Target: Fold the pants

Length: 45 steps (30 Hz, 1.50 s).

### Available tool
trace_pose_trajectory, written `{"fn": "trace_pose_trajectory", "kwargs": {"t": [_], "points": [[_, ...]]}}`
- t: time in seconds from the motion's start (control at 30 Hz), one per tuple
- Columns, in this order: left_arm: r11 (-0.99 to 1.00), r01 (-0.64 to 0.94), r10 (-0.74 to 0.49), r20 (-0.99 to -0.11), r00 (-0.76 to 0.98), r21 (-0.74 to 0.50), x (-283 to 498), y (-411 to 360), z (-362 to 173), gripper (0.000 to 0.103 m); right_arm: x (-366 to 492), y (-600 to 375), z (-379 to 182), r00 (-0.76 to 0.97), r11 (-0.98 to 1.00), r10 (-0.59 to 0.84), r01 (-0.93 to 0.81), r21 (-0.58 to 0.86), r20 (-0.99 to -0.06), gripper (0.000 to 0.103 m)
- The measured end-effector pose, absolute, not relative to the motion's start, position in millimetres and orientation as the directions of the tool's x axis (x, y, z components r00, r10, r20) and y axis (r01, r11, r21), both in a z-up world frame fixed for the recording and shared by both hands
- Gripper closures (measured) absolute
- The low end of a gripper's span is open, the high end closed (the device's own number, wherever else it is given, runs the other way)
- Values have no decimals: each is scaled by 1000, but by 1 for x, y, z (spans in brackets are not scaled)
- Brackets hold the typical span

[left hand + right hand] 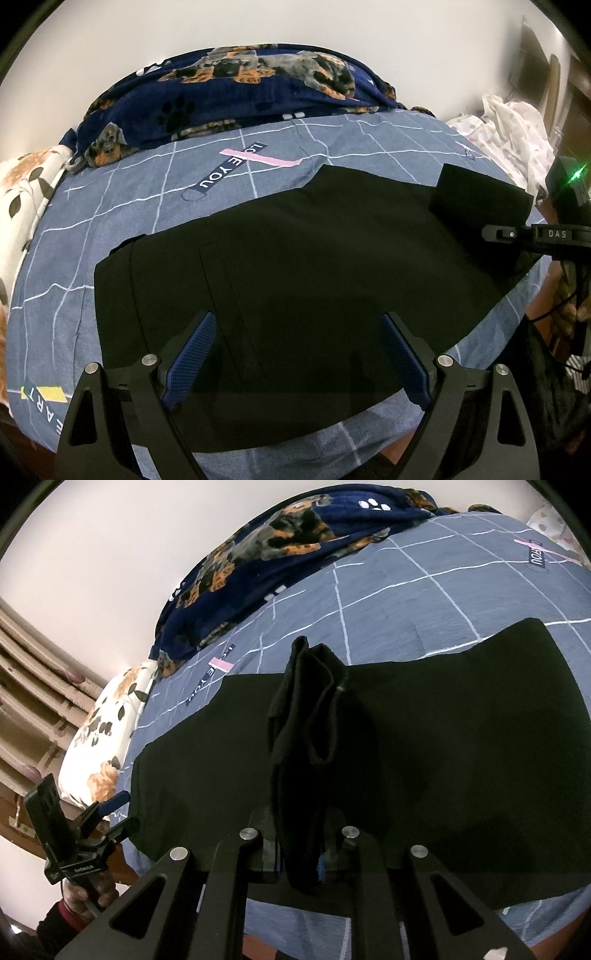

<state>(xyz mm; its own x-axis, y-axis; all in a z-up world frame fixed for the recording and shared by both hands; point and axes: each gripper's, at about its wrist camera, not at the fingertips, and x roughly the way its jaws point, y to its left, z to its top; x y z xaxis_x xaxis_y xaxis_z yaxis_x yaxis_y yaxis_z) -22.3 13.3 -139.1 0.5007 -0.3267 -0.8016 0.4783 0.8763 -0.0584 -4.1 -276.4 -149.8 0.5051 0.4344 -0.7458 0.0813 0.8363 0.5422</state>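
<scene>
A: Where were the pants (295, 277)?
B: Flat on the bed (129, 192), near front edge.
A: Claws?
B: Left gripper (295, 354) spread wide, empty. Right gripper (301, 853) pinched a raised pants fold.

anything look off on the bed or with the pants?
Nothing damaged or spilled. The black pants lie flat on the blue bedsheet, one end bunched up in the right gripper. The dog-print blanket sits crumpled at the far edge.

Black left claw (297, 354), blue textured pads (192, 354), silver screws; dark sleeve (55, 921).
</scene>
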Motion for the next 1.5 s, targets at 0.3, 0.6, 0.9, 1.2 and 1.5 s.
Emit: {"fn": "trace_pose_trajectory", "kwargs": {"t": [0.3,0.6,0.9,1.2,1.5], "points": [[876,479,-322,-806,496,-55,-22,12,-140,13,-3,-269,-153,486,821,473,60,568,-735,72],[877,477,-315,-814,487,-53,-21,12,-143,13,-2,-262,-163,429,733,599,47,679,-676,31],[877,478,-314,-815,487,-52,-21,12,-143,13,-3,-270,-173,397,580,724,93,809,-564,28],[843,533,-400,-746,532,-73,-31,5,-111,13,-18,-375,-130,640,501,609,148,853,-469,52],[700,695,-589,-683,433,-163,-24,-85,-84,13,-5,-447,-128,652,603,472,252,757,-593,81]]}}
